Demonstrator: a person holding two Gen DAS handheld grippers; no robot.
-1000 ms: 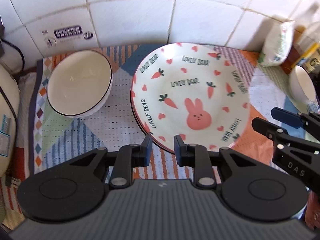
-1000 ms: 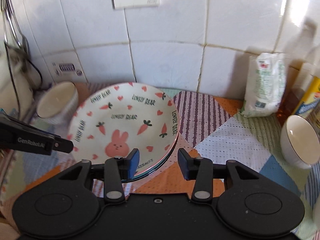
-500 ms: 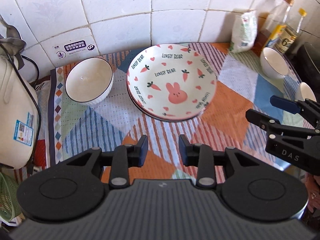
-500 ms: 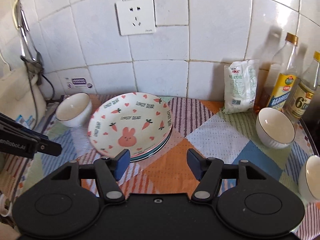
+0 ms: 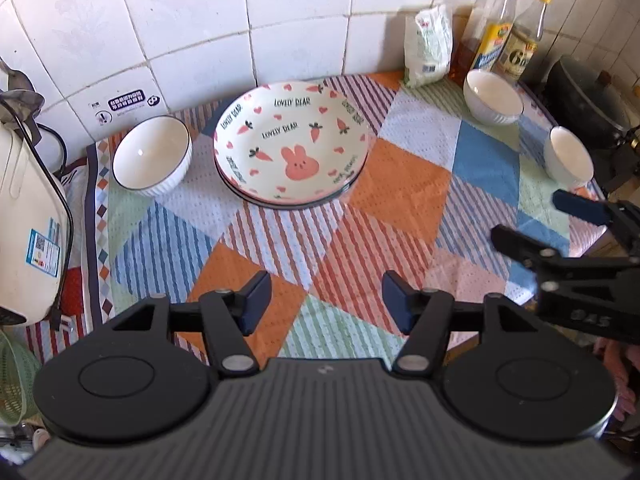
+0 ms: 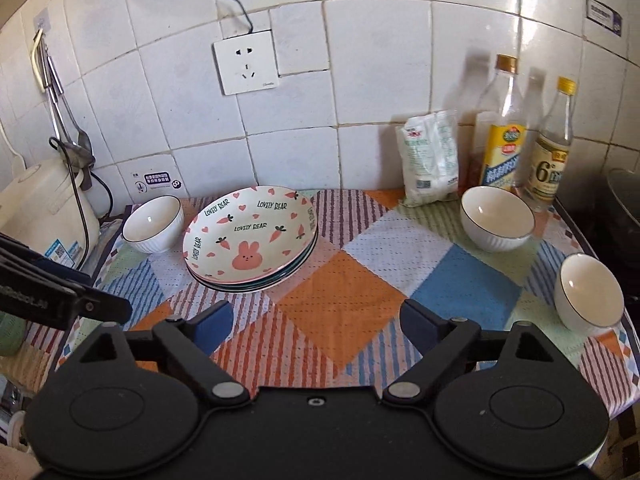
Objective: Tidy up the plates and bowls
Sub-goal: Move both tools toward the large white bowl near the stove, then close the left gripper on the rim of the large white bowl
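Observation:
A stack of rabbit-and-carrot plates (image 5: 291, 152) (image 6: 250, 236) rests on the patchwork cloth near the tiled wall. One white ribbed bowl (image 5: 152, 158) (image 6: 153, 222) stands just left of the stack. Two more white bowls stand at the right: one by the bottles (image 5: 493, 96) (image 6: 497, 222), one nearer the cloth's right edge (image 5: 570, 157) (image 6: 590, 292). My left gripper (image 5: 326, 304) hovers well back from the plates, jaws opening, nothing between them. My right gripper (image 6: 316, 326) is likewise above the cloth, jaws opening wide and empty; it also shows in the left wrist view (image 5: 536, 224).
A cream rice cooker (image 5: 28, 216) (image 6: 48, 204) with its cord stands at the left. A white packet (image 6: 430, 160) and two bottles (image 6: 504, 132) line the back right wall. A dark pan (image 5: 588, 100) sits at far right. A wall socket (image 6: 245, 62) is above the plates.
Both grippers have pulled back and up from the plate stack, which now looks smaller and farther. Both sets of jaws have widened, empty throughout.

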